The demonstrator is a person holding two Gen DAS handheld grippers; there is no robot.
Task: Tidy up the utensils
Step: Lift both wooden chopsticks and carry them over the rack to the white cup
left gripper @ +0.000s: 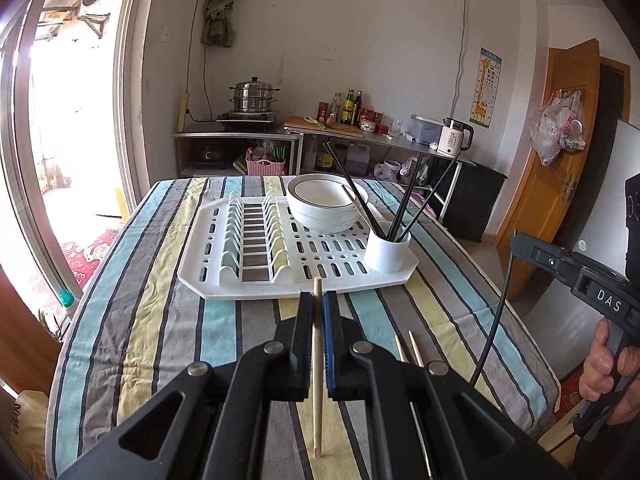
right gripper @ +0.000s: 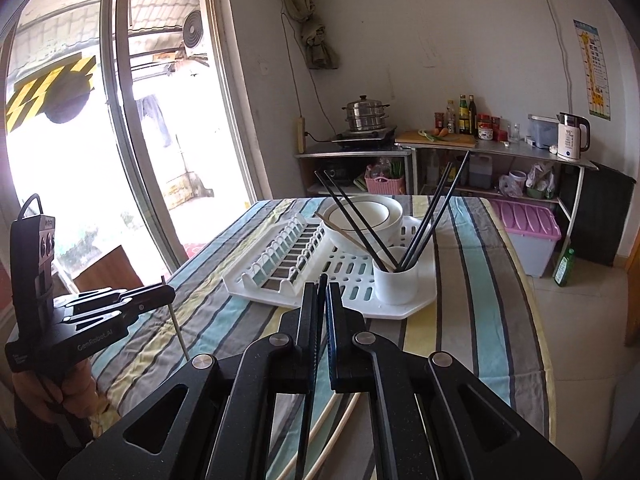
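My left gripper [left gripper: 318,298] is shut on a pale wooden chopstick [left gripper: 317,400] that stands nearly upright above the striped tablecloth. It also shows in the right wrist view as the left gripper [right gripper: 170,292] with the wooden chopstick [right gripper: 179,330] hanging below it. My right gripper [right gripper: 322,288] is shut on a black chopstick [right gripper: 308,400]. From the left wrist view the right gripper [left gripper: 517,242] is at the right with the black chopstick [left gripper: 495,320] dangling from it. Ahead, a white cup [left gripper: 387,252] [right gripper: 396,282] on the drying rack holds several black chopsticks.
The white drying rack [left gripper: 224,280] [right gripper: 256,280] carries stacked white bowls [left gripper: 326,204] [right gripper: 362,216] behind the cup. Two more wooden chopsticks [left gripper: 408,346] lie on the cloth near my grippers. A person's hand [left gripper: 604,364] holds the right tool. Table edges drop off left and right.
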